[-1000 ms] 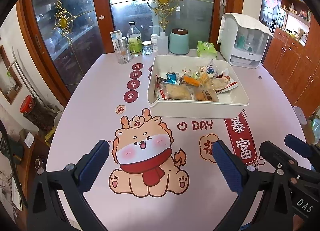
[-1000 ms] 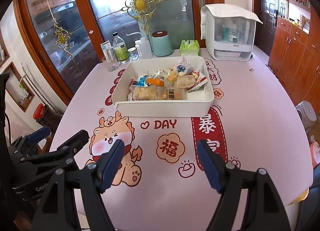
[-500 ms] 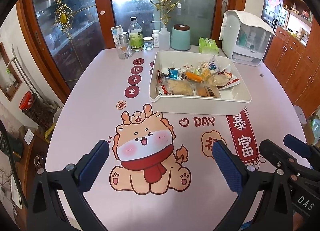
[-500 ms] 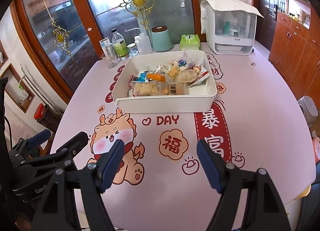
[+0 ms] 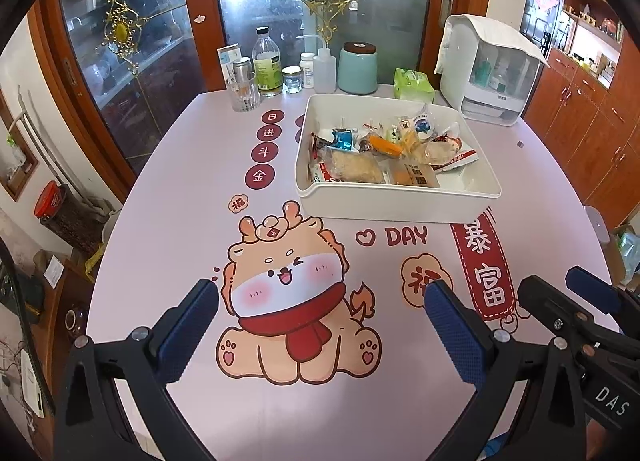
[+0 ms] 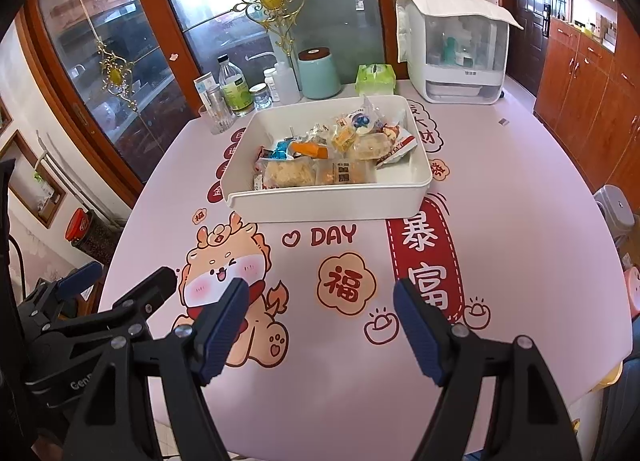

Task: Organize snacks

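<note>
A white bin stands on the far half of the round pink table. Several wrapped snacks lie piled in it, mostly on its left side. My left gripper is open and empty, low over the near part of the table above the printed cartoon dragon. My right gripper is open and empty beside it on the right, and also shows in the left wrist view. Both stand well short of the bin.
Bottles and jars, a teal canister, a green tissue pack and a white appliance line the far edge. Glass doors stand behind. Wooden cabinets stand on the right.
Both grippers have drawn back slightly toward the near edge and tilted down; the bin sits lower in both views. Both grippers stay open.
</note>
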The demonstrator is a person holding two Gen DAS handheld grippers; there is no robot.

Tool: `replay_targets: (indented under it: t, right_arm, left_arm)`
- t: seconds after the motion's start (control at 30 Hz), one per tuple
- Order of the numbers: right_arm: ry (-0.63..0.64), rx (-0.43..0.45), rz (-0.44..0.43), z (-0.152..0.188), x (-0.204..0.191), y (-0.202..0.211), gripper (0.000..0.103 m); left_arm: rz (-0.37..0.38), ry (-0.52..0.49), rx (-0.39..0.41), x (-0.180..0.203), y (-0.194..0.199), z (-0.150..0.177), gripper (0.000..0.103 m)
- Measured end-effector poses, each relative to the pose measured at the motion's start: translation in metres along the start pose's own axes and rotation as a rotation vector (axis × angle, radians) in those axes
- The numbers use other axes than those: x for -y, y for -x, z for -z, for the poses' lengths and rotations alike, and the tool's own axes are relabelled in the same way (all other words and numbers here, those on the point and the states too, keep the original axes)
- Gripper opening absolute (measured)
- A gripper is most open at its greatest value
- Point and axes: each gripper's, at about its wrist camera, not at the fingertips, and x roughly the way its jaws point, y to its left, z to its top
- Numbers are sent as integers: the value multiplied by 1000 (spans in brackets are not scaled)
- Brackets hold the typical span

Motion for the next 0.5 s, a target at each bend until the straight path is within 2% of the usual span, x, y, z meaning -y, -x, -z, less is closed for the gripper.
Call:
replay_targets:
  t: [0.5]
  right_arm:
    - [0,-3,0,1,0,0,75]
  left_arm:
    - [7,-3,-6,-2,-3,1,103]
